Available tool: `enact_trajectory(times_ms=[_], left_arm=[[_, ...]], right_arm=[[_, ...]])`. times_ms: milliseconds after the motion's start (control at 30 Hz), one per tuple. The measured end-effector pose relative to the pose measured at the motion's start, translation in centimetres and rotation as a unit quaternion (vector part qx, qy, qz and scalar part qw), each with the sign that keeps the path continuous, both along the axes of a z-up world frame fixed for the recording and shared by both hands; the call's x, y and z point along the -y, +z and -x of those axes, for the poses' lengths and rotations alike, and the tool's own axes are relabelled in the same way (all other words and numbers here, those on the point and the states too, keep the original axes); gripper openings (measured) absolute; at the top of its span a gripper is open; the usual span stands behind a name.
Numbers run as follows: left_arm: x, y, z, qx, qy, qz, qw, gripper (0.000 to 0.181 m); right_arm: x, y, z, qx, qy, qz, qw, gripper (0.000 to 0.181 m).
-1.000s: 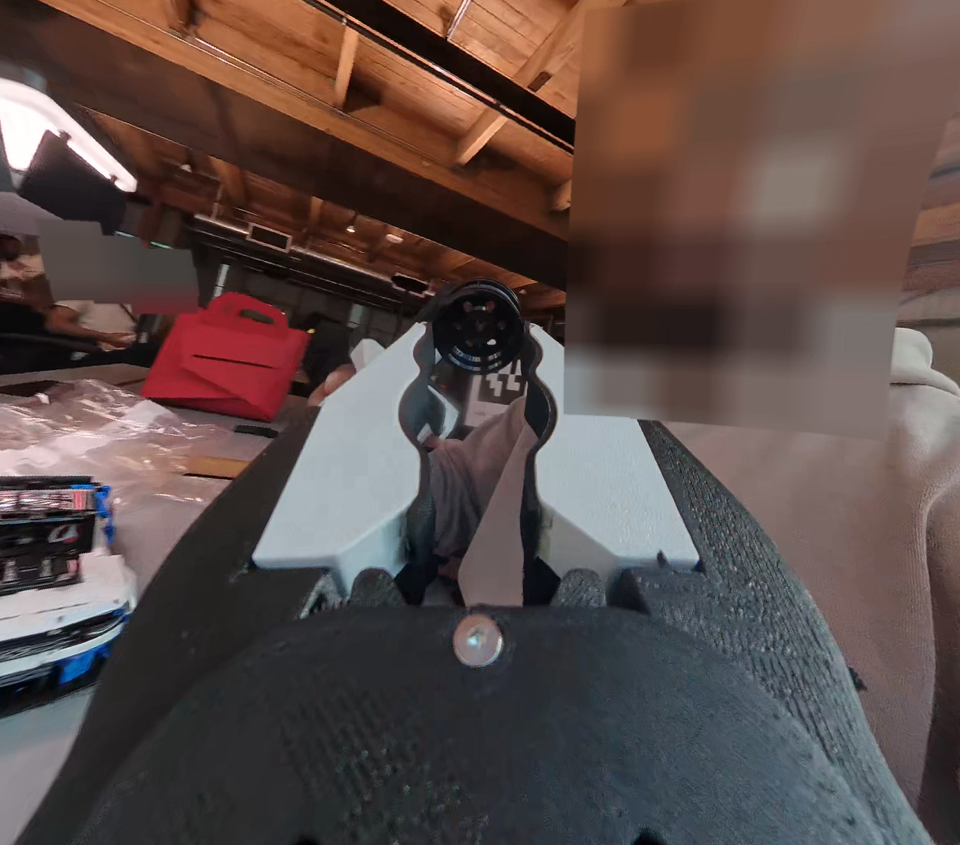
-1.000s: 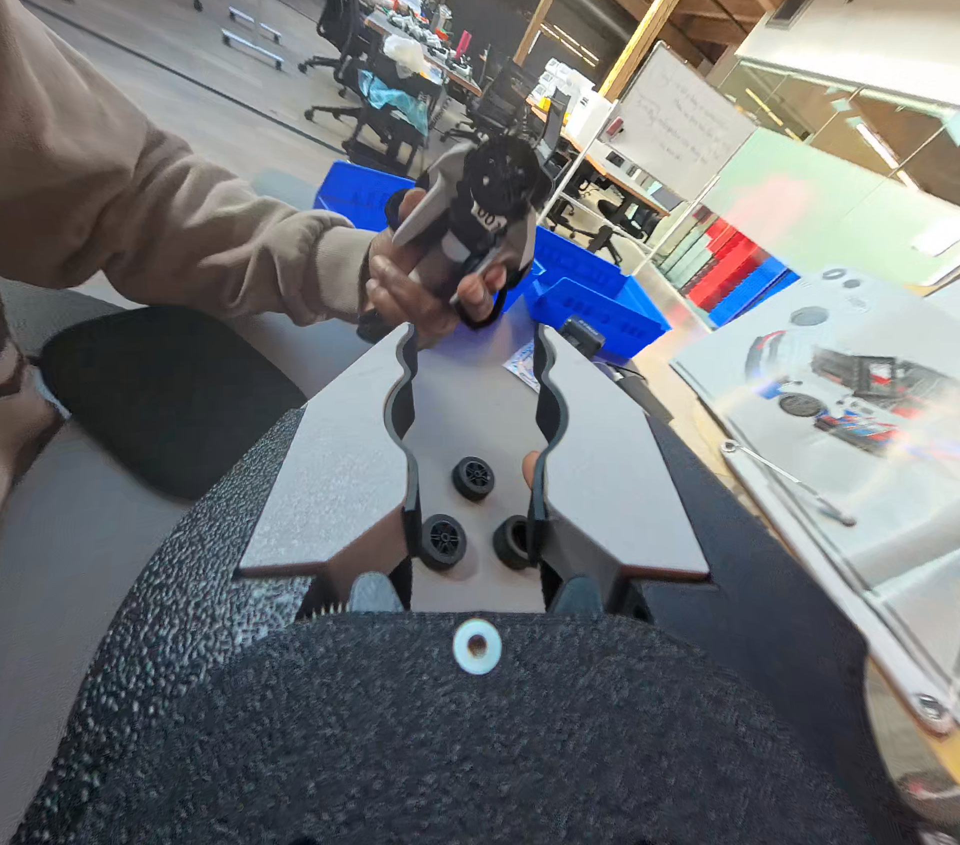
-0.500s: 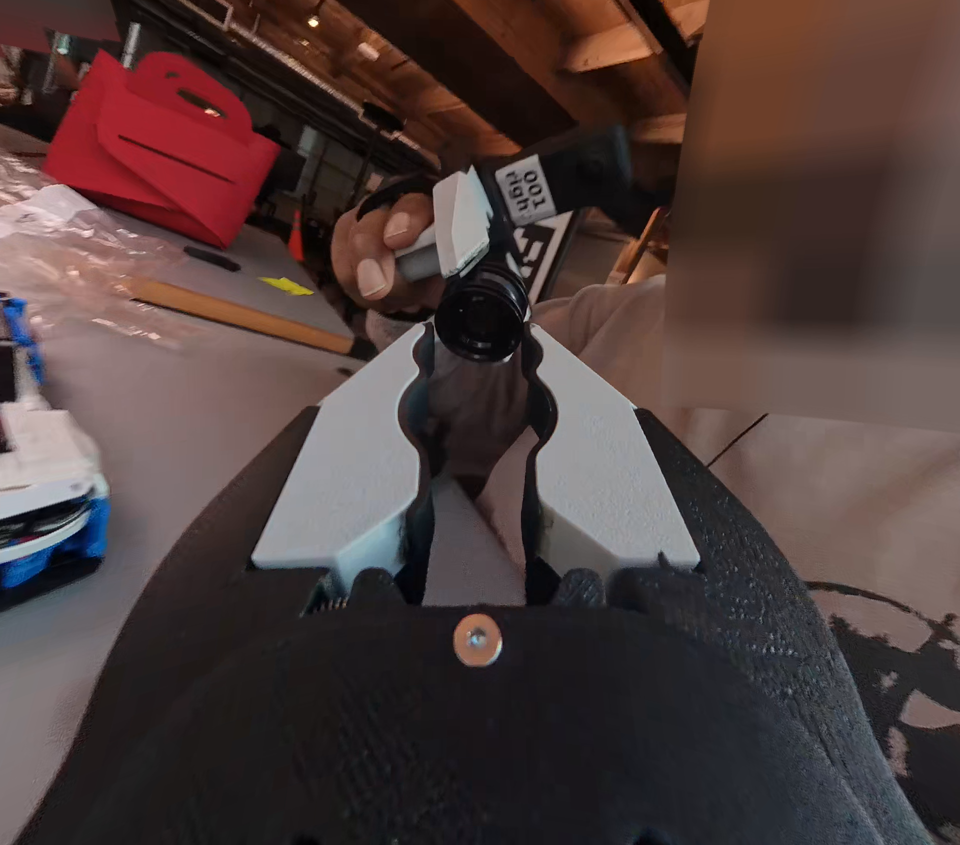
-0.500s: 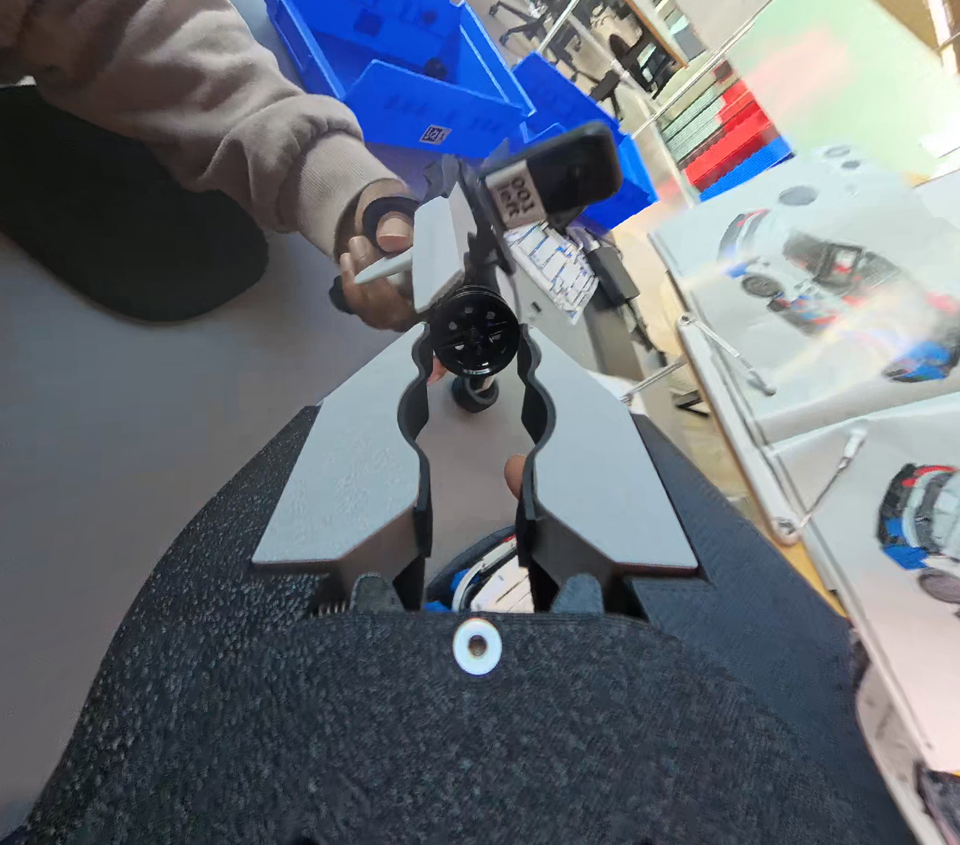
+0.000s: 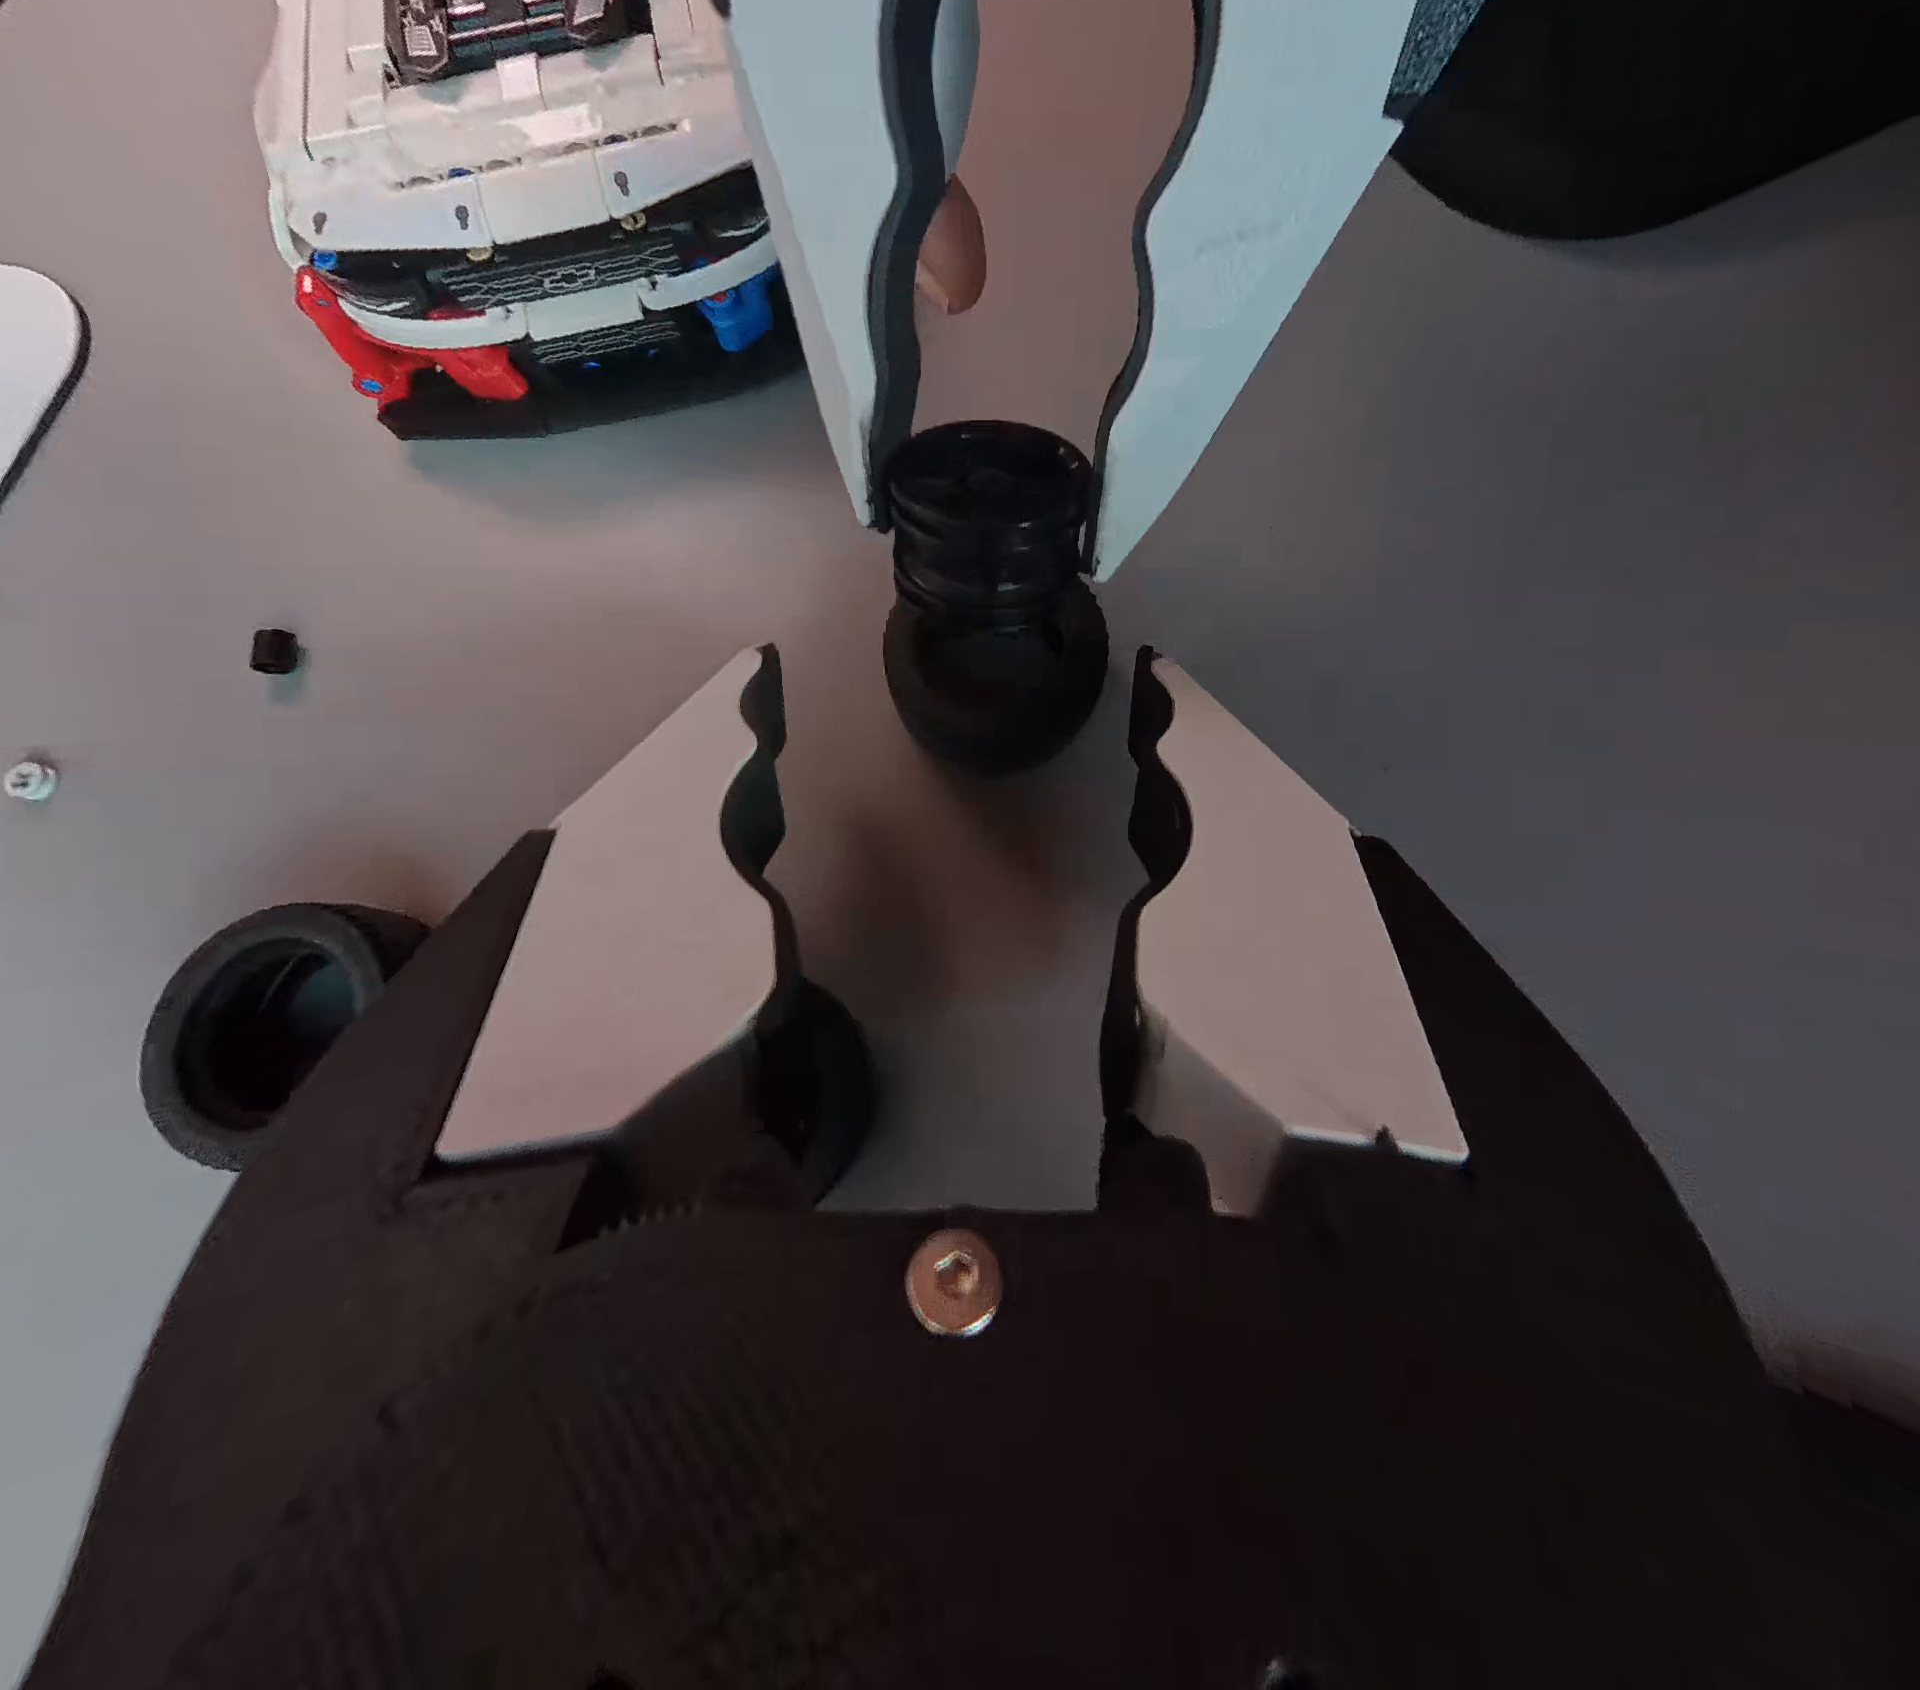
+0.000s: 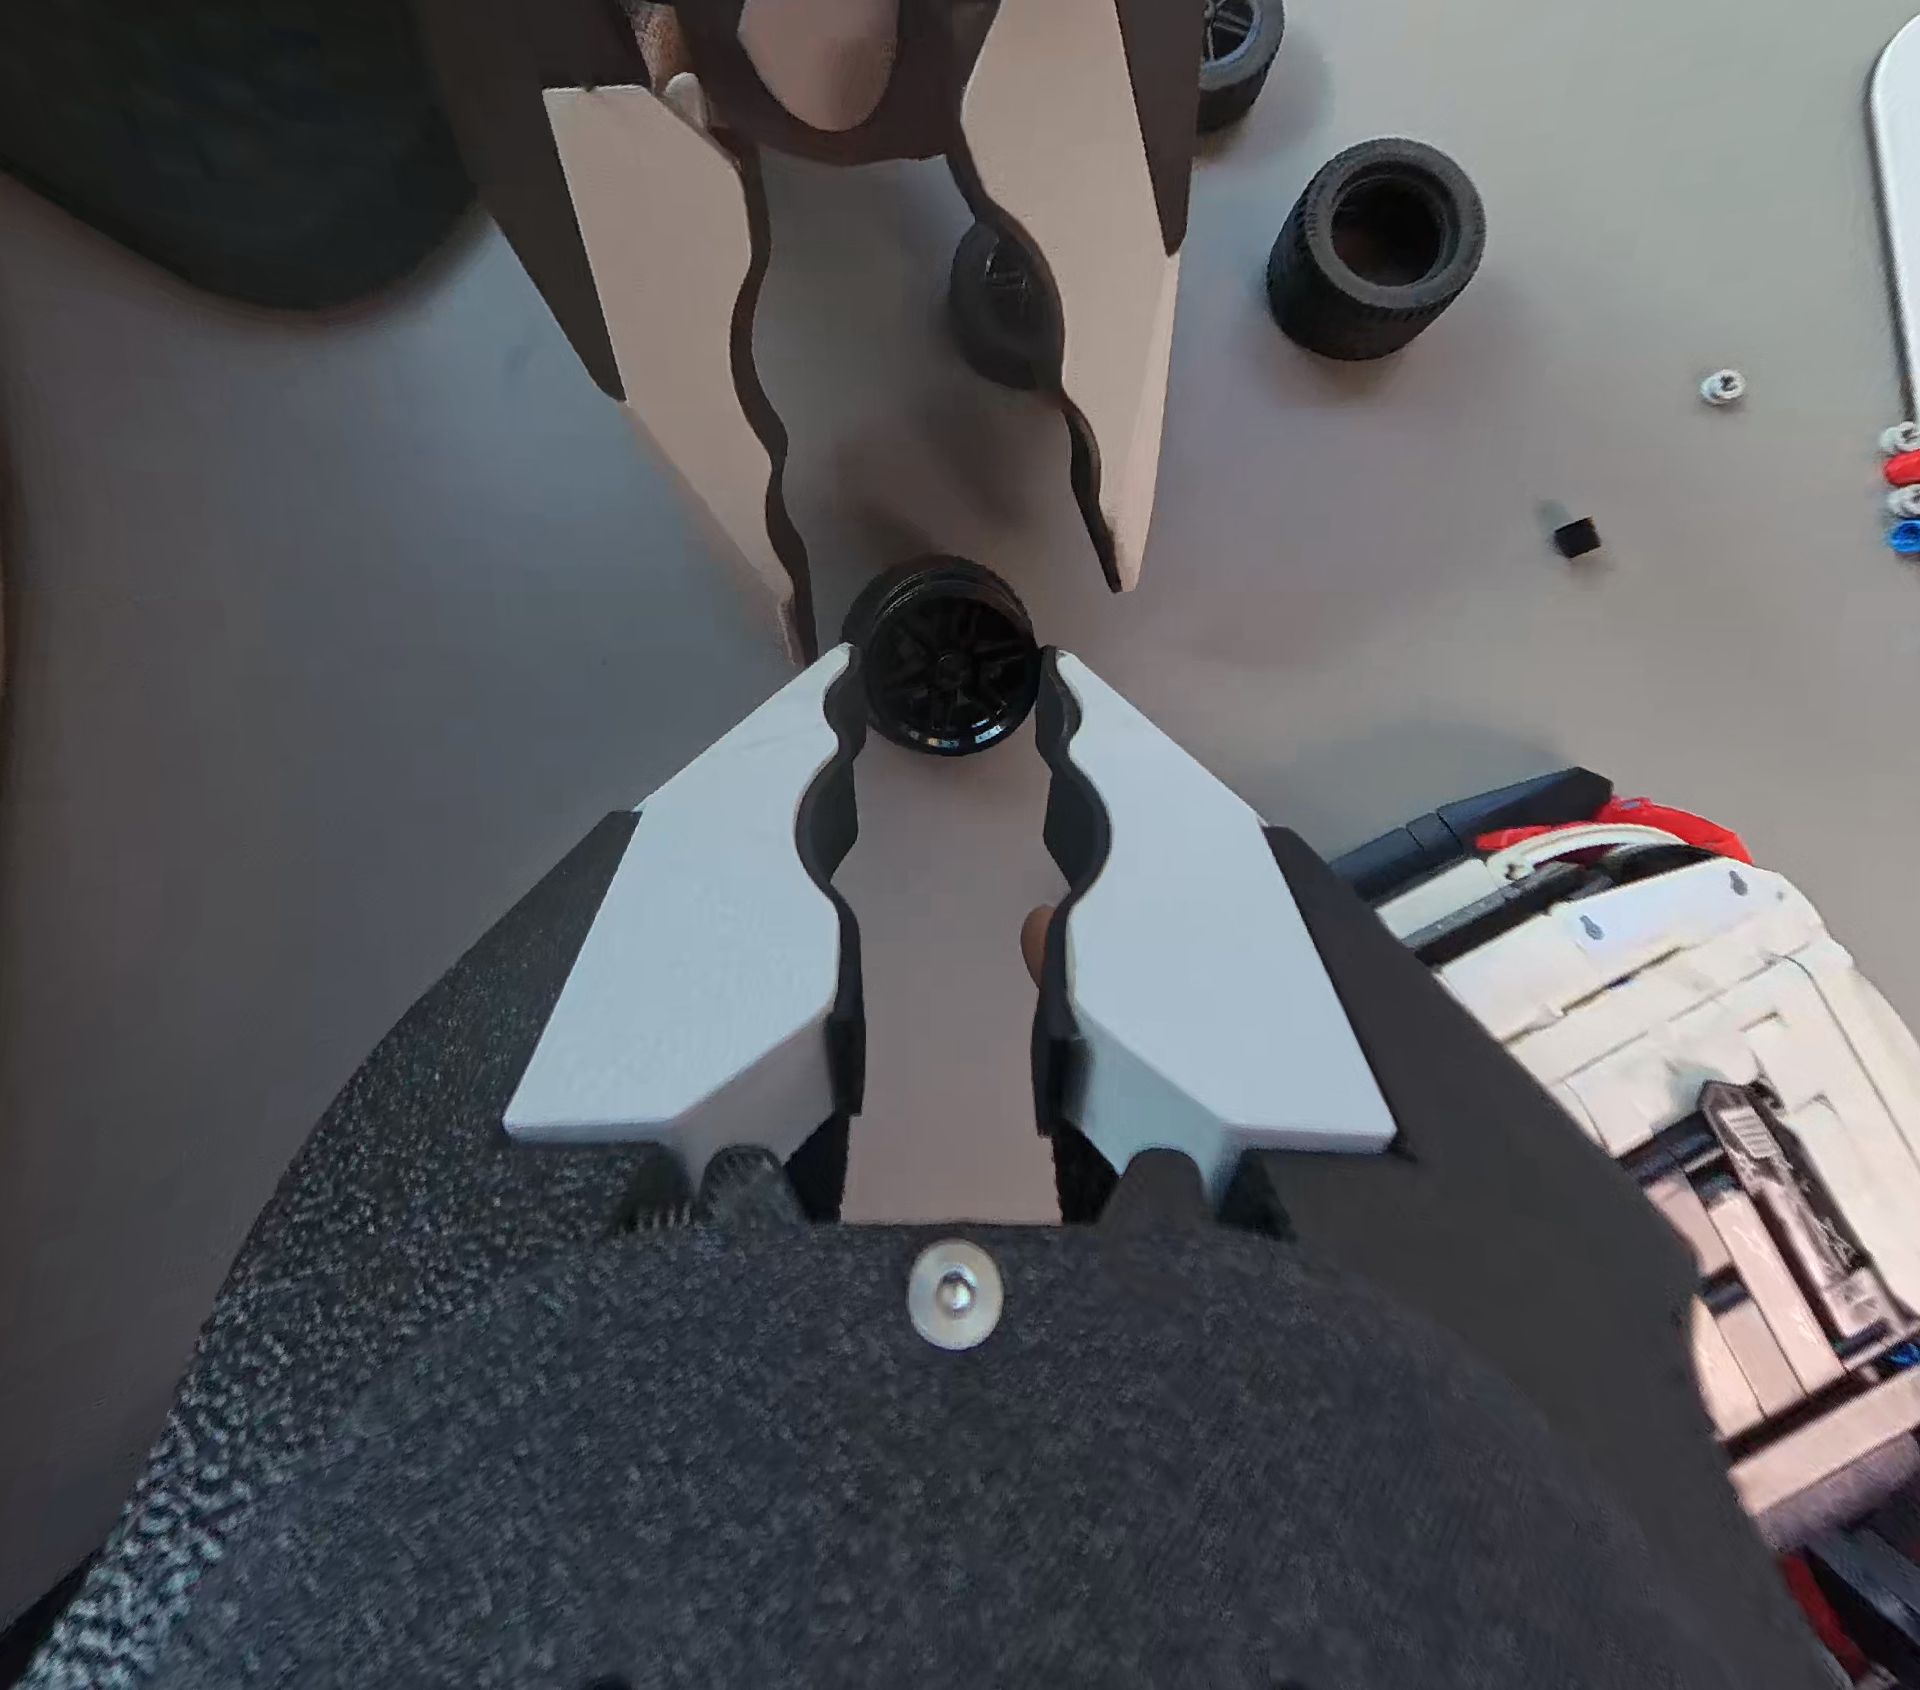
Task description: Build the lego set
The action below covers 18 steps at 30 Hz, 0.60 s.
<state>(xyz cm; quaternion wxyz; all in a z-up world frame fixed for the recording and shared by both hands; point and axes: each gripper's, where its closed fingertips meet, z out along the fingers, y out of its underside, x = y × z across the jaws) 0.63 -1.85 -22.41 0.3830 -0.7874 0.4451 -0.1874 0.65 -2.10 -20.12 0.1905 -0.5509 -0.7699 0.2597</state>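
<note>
- right gripper (image 6: 945,674): tips clamped on a black wheel rim (image 6: 948,684), spoke face toward its own camera. In left wrist view the same gripper (image 5: 987,487) comes in from the top, holding the rim (image 5: 982,513) by its sides.
- rim sits directly over a black tyre (image 5: 992,705) that rests on the grey counter (image 5: 1507,601); rim's lower end meets the tyre opening. How deep it is seated — cannot tell.
- left gripper (image 5: 956,674): fingers spread apart, nothing between them, tips on either side of the tyre and just short of it. In right wrist view it (image 6: 956,591) points in from the top, one tip just beside the rim.
- a fingertip (image 5: 951,258) shows between the right gripper's fingers.
- lego car (image 5: 499,186): white body, black centre section, red and blue bits at the near end, on the counter left of the right gripper; also lower right in right wrist view (image 6: 1662,1069).
- loose tyres: an empty one (image 6: 1371,248) lying on its side, two wheels (image 6: 1236,30) (image 6: 1003,300) near the left gripper.
- small bits on the counter: black stud (image 5: 273,651), small pale piece (image 5: 29,780), red and blue pins (image 6: 1903,497) at right edge.
- dark pad (image 5: 1662,30) at the upper right.
</note>
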Motion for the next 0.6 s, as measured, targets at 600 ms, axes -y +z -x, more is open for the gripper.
enact_trajectory(times_ms=[600], left_arm=[[0.7,-0.8,-0.2,-0.020,-0.053,-0.069,0.996,0.042]], right_arm=[[0.5,-2.0,0.5,0.130,0.030,-0.028,0.991,0.030]])
